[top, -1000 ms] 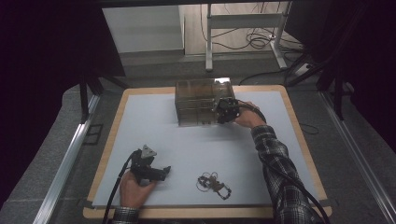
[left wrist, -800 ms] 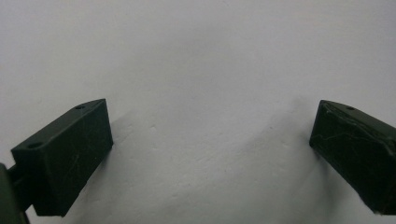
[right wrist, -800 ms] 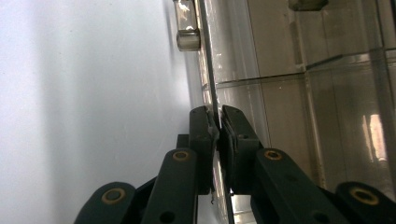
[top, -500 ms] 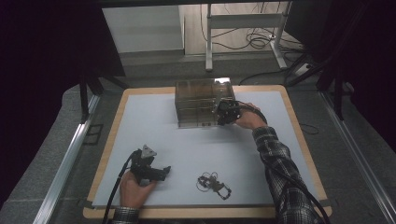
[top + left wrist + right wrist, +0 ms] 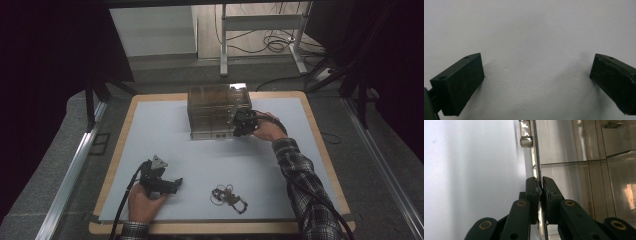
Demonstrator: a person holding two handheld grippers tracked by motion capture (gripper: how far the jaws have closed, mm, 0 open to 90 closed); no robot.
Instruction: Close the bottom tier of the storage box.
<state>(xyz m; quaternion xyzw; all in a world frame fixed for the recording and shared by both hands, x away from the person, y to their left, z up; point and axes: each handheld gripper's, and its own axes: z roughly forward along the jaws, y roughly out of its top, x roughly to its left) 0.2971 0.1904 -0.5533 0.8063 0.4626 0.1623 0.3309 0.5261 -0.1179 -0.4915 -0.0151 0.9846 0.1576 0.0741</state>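
At table's far edge, clear compartmented box (image 5: 215,110), thin panel edge pinched by right gripper (image 5: 239,121)

Clear box (image 5: 217,111) at the counter's (image 5: 150,130) far middle, right claw (image 5: 239,123) at its right front edge, left claw (image 5: 172,186) near left, small metal bundle (image 5: 229,196) near middle, right of the left claw.

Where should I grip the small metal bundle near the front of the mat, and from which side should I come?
The metal bundle lies flat and tangled on the mat, so come from straight above. Probably grip across its thicker end toward the front edge, where the parts look most solid; the thin loops may slip. The left gripper is open and nearest.
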